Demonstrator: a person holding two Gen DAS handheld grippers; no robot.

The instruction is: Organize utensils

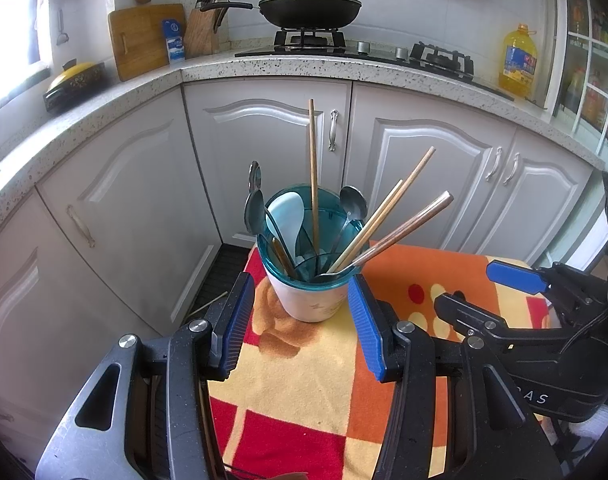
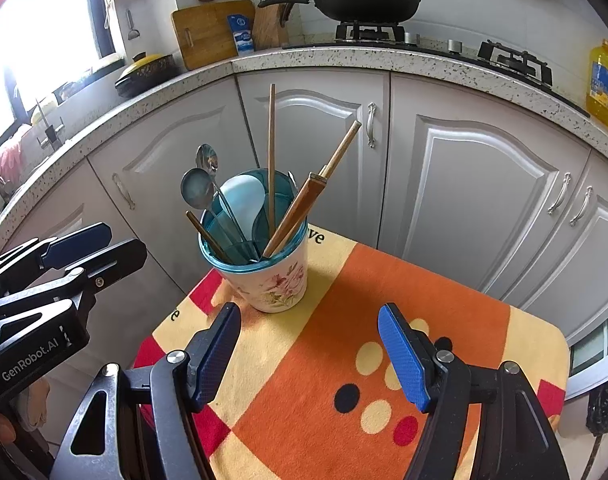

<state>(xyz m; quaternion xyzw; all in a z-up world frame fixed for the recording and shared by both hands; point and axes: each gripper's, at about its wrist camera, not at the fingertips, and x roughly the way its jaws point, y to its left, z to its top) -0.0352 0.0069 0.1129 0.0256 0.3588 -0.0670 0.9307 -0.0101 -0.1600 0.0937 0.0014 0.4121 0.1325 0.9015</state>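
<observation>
A flowered white utensil holder (image 1: 312, 300) with a teal insert stands on a small cloth-covered table (image 1: 304, 380). It holds wooden chopsticks (image 1: 314, 168), metal spoons (image 1: 253, 210), a white rice paddle (image 1: 285, 216) and a wood-handled utensil (image 1: 408, 224). My left gripper (image 1: 301, 300) is open and empty, its pads on either side of the holder's base, just short of it. My right gripper (image 2: 310, 334) is open and empty, right of the holder (image 2: 275, 280) and a little back. Each gripper shows in the other's view: the right (image 1: 516, 280), the left (image 2: 79, 240).
White cabinets (image 1: 263, 140) and a speckled counter (image 1: 263, 66) curve behind the table. On the counter are a wok on a stove (image 1: 310, 8), a knife block (image 1: 201, 32), a cutting board (image 1: 143, 40) and an oil bottle (image 1: 520, 60). A stick lies on the floor (image 1: 207, 304).
</observation>
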